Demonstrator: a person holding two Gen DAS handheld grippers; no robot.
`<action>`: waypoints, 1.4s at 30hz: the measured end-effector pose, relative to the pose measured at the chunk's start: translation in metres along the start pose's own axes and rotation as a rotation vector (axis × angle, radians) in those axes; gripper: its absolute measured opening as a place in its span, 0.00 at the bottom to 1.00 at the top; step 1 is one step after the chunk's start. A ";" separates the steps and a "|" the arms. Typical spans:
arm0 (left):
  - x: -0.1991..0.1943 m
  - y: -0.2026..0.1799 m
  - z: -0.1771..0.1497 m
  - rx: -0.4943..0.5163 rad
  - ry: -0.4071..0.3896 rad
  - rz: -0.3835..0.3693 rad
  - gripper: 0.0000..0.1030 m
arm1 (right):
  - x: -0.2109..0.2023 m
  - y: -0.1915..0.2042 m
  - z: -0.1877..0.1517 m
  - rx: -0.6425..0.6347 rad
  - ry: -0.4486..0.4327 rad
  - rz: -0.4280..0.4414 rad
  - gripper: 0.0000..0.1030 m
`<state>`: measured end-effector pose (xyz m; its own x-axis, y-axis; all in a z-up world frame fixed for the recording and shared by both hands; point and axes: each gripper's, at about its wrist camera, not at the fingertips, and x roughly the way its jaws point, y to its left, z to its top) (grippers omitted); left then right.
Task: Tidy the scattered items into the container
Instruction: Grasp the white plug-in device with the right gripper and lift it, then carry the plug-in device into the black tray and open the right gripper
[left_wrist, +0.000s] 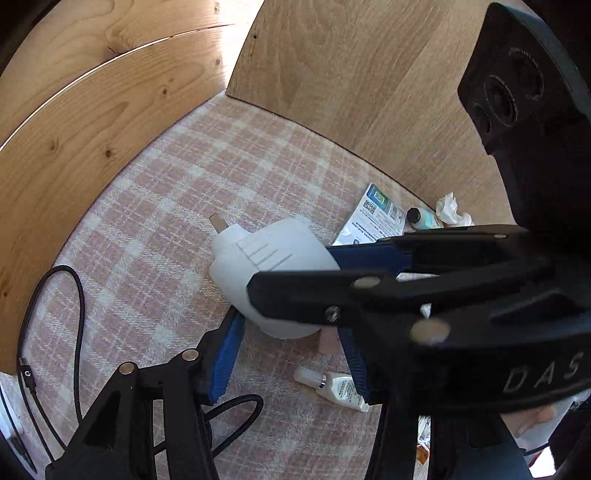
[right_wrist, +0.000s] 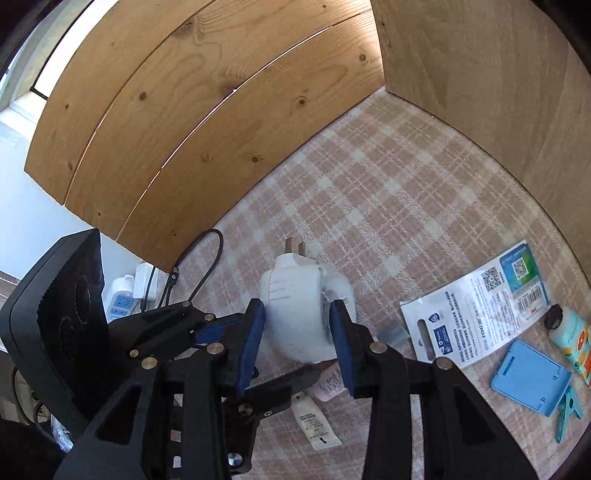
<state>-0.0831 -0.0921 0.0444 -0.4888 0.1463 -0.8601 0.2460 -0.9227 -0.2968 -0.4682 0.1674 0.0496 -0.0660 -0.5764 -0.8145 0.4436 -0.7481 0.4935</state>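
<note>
Right gripper (right_wrist: 297, 332) pinching the white plug adapter (right_wrist: 295, 314) just above the pink plaid cloth (right_wrist: 388, 203), left gripper (left_wrist: 291, 354) spread just beneath it, small white tube (left_wrist: 338, 389) on the cloth nearby

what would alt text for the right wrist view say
The right tool straddles a white plug adapter on a pink plaid cloth, its blue pads at the adapter's sides, with the left tool reaching in from the left. To the right lie a printed packet, a blue case and a bottle; wooden panels stand behind.
</note>
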 end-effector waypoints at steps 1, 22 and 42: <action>0.001 0.000 0.000 -0.008 0.000 0.004 0.49 | 0.005 0.002 0.000 -0.002 0.016 0.008 0.36; -0.100 -0.155 -0.046 0.273 -0.059 -0.170 0.50 | -0.151 0.030 -0.103 0.150 -0.251 -0.121 0.30; -0.087 -0.506 -0.245 0.606 0.102 -0.376 0.48 | -0.389 -0.087 -0.446 0.518 -0.429 -0.286 0.28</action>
<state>0.0402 0.4497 0.1678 -0.3613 0.4979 -0.7884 -0.4457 -0.8349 -0.3230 -0.0828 0.6035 0.1877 -0.5079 -0.3333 -0.7943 -0.1163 -0.8871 0.4466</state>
